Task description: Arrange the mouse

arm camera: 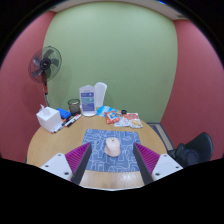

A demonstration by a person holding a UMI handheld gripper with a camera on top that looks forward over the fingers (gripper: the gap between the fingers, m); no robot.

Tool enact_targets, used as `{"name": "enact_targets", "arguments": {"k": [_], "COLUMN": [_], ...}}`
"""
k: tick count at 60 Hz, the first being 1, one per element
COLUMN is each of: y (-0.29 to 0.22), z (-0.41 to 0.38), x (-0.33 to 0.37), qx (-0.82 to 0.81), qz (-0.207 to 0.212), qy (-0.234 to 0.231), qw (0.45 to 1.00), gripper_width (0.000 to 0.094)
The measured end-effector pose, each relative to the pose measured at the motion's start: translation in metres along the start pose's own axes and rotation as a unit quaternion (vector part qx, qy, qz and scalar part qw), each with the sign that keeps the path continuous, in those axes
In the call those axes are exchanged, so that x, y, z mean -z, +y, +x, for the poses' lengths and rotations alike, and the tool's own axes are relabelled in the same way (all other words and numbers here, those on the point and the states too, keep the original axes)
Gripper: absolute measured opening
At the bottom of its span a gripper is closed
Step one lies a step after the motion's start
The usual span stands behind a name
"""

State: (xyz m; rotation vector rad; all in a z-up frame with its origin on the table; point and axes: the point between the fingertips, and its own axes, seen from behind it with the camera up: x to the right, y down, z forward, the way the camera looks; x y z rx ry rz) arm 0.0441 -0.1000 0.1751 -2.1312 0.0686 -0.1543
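Note:
A pale pink-white mouse (112,146) lies on a blue patterned mouse mat (111,150) on the round wooden table (55,140). My gripper (112,162) is open. Its two fingers, with magenta pads (76,155), stand wide apart at either side of the mat's near end. The mouse sits just ahead of the fingertips, on the line between them, and touches neither finger.
At the table's far side stand a white jug (88,100), a dark cup (74,105), a white tissue box (48,119), pens (68,121) and a booklet (123,120). A standing fan (44,67) is at the left. A black chair (192,150) is at the right.

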Motion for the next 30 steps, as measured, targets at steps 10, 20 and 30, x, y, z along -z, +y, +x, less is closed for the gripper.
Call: {"name": "enact_targets", "arguments": {"k": [10,20,30], "y": [0.004,0.014,0.016], "z": [-0.007,-0.016,-0.022], "x": [0.065,0.096,0.11], "qx": [-0.003,0.001,0.002], "qz": [0.011,0.016,0.018], "qy": [0.013,0.016,0.015], "qw": [1.0,1.0,1.0], "gripper_width": [0.0845,0.0843,0.0844]}}
